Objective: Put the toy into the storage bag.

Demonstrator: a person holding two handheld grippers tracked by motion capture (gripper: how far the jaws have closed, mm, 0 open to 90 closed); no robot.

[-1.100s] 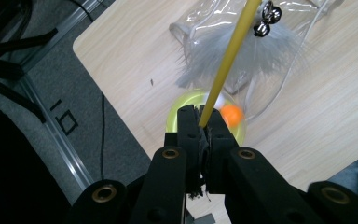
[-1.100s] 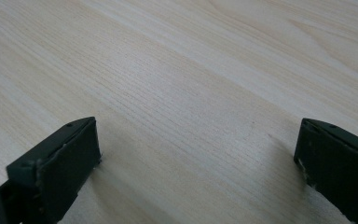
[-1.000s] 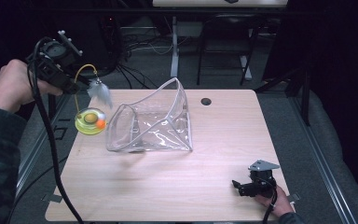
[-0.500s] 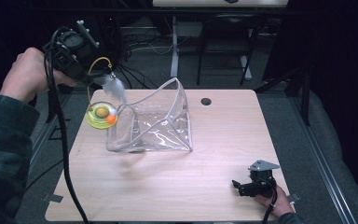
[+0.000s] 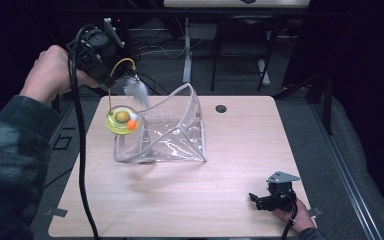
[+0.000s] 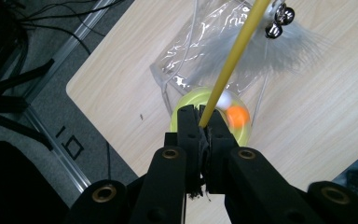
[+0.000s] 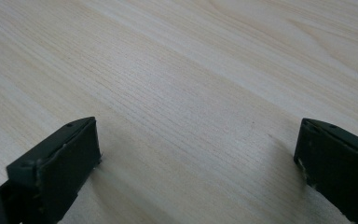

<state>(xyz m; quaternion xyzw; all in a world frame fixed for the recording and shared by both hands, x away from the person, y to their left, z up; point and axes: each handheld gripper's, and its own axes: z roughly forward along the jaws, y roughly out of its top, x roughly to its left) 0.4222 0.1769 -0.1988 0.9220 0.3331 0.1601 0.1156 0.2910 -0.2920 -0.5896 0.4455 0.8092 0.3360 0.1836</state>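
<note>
A cat toy hangs in the air: a yellow-green disc [image 5: 122, 120] with an orange ball [image 5: 132, 125], a curved yellow wire [image 5: 120, 64] and a grey feather [image 5: 137, 90] with small bells [image 6: 279, 21]. My left gripper [image 5: 105, 67] is shut on the yellow wire [image 6: 233, 65], holding the toy above the left rim of a clear plastic bag [image 5: 172, 132] that stands open on the table. The disc [image 6: 212, 116] shows beyond the jaws. My right gripper [image 5: 260, 200] rests open low over the wooden table [image 5: 240, 150] near its front right corner, nothing between its fingers [image 7: 60, 163].
A small dark round hole [image 5: 221, 108] sits near the table's back edge. Dark floor with cables [image 5: 150, 42] and desk legs lies behind the table. A cable [image 5: 80, 150] trails from the left gripper down past the table's left side.
The left gripper has carried the toy up and to the right, from beside the bag to over its left rim. The right gripper has stayed put.
</note>
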